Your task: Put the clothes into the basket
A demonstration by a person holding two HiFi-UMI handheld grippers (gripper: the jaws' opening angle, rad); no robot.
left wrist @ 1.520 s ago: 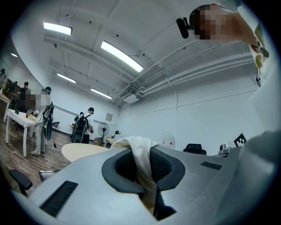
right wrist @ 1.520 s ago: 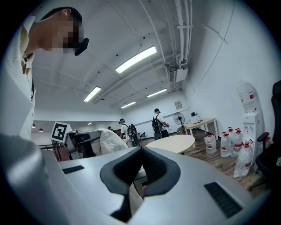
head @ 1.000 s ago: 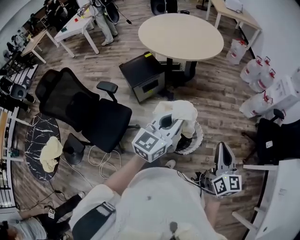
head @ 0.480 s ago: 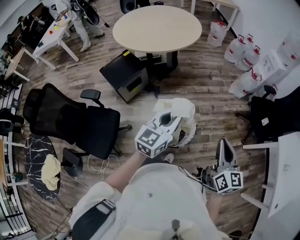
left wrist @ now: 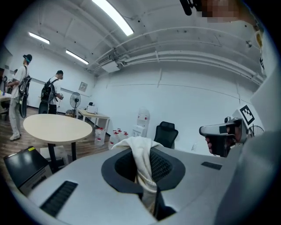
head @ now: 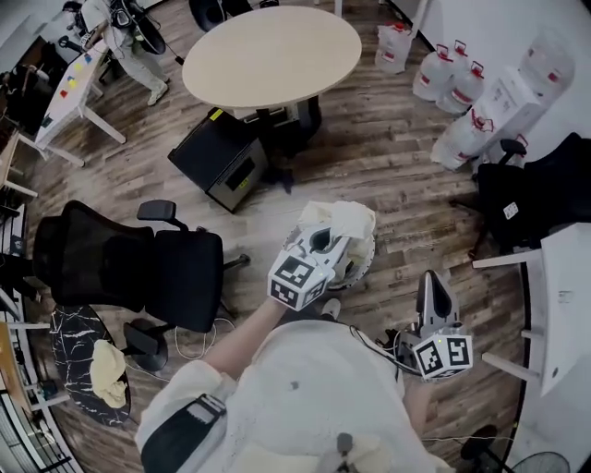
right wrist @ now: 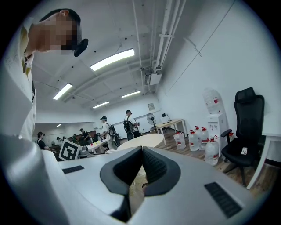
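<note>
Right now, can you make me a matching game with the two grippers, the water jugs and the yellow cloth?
1 left gripper
2 right gripper
3 water jugs
4 yellow cloth

A on the small dark table
B shut, empty
C by the white wall
D shut on the cream cloth

Pairs: 1-D, 2-B, 3-C, 4-A.

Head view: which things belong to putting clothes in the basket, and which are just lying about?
Job: cream garment in left gripper; basket; second garment on side table.
Lying about: office chair; round table; black cabinet; water bottles.
</note>
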